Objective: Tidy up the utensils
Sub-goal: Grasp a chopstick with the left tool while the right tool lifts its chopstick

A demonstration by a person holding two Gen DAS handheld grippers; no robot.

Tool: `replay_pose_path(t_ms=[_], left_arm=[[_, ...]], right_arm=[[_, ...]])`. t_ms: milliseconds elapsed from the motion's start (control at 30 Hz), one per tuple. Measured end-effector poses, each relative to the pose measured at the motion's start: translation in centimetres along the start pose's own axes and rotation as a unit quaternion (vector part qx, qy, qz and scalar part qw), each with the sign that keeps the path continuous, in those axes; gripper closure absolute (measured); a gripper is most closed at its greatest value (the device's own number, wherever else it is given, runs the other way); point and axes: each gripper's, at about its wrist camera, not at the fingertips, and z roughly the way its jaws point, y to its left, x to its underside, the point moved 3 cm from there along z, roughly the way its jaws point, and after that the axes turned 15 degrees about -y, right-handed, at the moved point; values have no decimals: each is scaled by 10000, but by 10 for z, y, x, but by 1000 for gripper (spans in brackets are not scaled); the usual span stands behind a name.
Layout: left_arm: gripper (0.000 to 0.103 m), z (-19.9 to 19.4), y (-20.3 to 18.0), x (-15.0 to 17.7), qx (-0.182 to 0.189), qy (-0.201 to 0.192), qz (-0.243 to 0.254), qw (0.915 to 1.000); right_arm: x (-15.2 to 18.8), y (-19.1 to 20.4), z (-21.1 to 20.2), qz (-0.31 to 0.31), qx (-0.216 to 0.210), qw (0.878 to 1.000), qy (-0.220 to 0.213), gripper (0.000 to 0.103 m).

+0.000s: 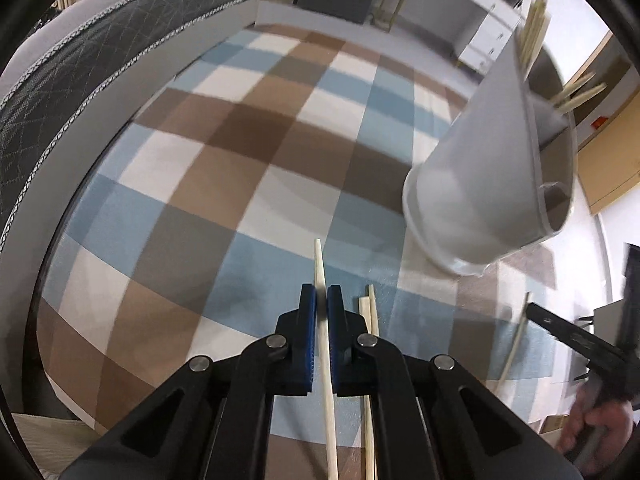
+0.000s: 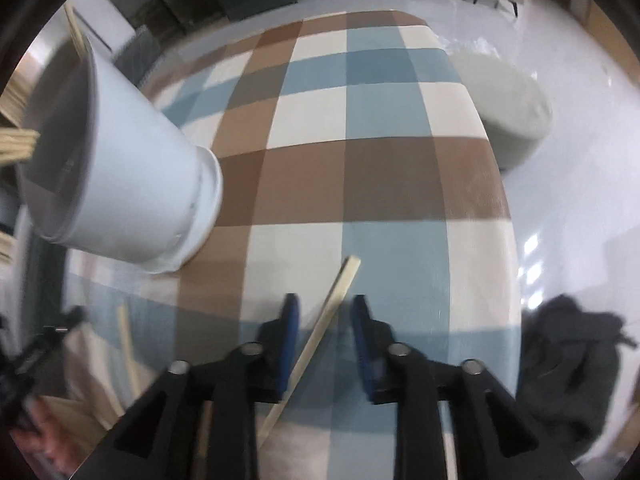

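Observation:
My left gripper is shut on a pale wooden chopstick that runs lengthwise between its blue pads. Two more chopsticks lie on the checked cloth just to its right. A white utensil holder stands at the right with several chopsticks sticking out of its top. In the right wrist view my right gripper is open over the cloth. A single chopstick lies slanted between its jaws, and the pads do not press on it. The holder is to its left.
The table wears a blue, brown and cream checked cloth. A dark quilted mattress edge lies beyond it on the left. A grey round pouf and a dark heap of cloth are on the pale floor to the right.

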Motion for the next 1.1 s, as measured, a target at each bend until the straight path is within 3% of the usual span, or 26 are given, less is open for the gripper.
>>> replay_pose_path(t_ms=[167, 233, 267, 333, 600, 767, 1100], left_arm=[[102, -16, 3, -6, 216, -199, -14, 9996], [102, -18, 3, -8, 335, -197, -68, 9992], [102, -17, 2, -10, 365, -202, -65, 9991], [102, -21, 0, -10, 381, -225, 6, 9990], [102, -39, -14, -8, 518, -389, 319, 9974], [102, -60, -23, -8, 559, -595, 494, 9954], [102, -97, -48, -20, 788, -832, 643, 9913]], right_arm=[[0, 15, 6, -412, 493, 9979, -42, 71], [3, 25, 7, -703, 708, 9948, -175, 81], [5, 28, 7, -707, 646, 9951, -237, 94], [8, 31, 5, -619, 645, 9954, -340, 97], [26, 25, -35, 85, -117, 9947, -1015, 98], [30, 40, -85, 359, -755, 9819, -1702, 98], [25, 72, -165, -108, -1534, 9435, -2936, 98]])
